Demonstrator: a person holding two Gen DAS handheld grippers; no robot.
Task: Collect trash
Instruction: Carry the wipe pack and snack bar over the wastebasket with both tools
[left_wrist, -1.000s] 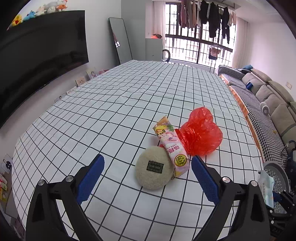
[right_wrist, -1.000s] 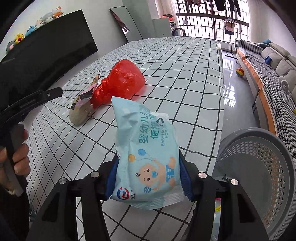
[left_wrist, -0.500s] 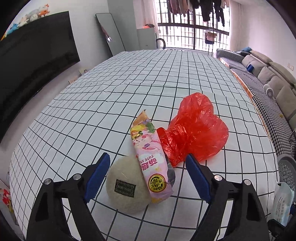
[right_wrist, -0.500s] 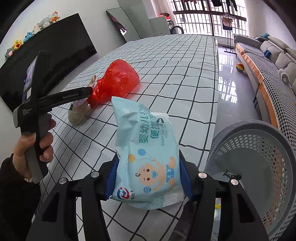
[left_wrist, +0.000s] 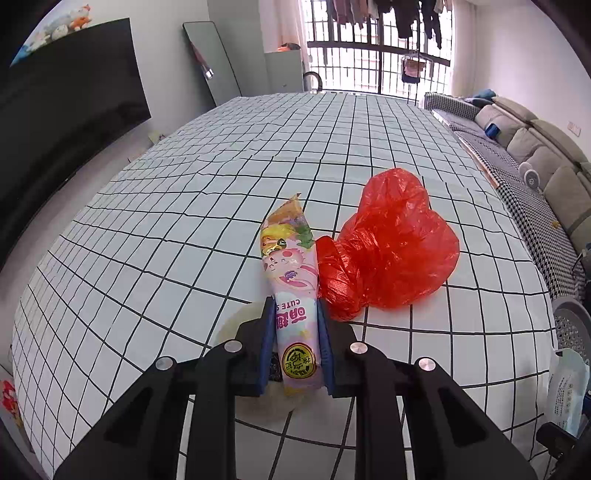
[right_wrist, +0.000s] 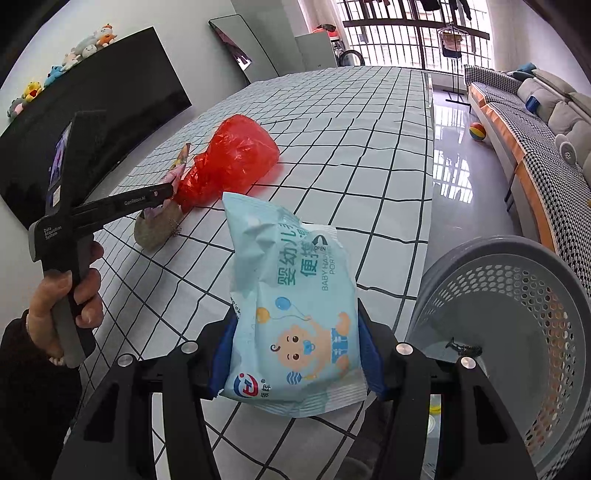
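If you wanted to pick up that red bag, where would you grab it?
By its twisted neck, probably, the narrow bunched end beside the pink wrapper. The red bag puffs out wide behind it, likely too broad and slippery for two fingers. Come from above, jaws across the neck, once the wrapper is out of the way.

Black gripper frames, blue pads on the fingers (left_wrist: 267, 343), silver screws, white lettering, dark sleeve (right_wrist: 22, 373)

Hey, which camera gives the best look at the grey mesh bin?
The right wrist view: the grey mesh bin fills its lower right, perforated wall and inside visible. The left wrist view catches only a sliver of it at the right edge.
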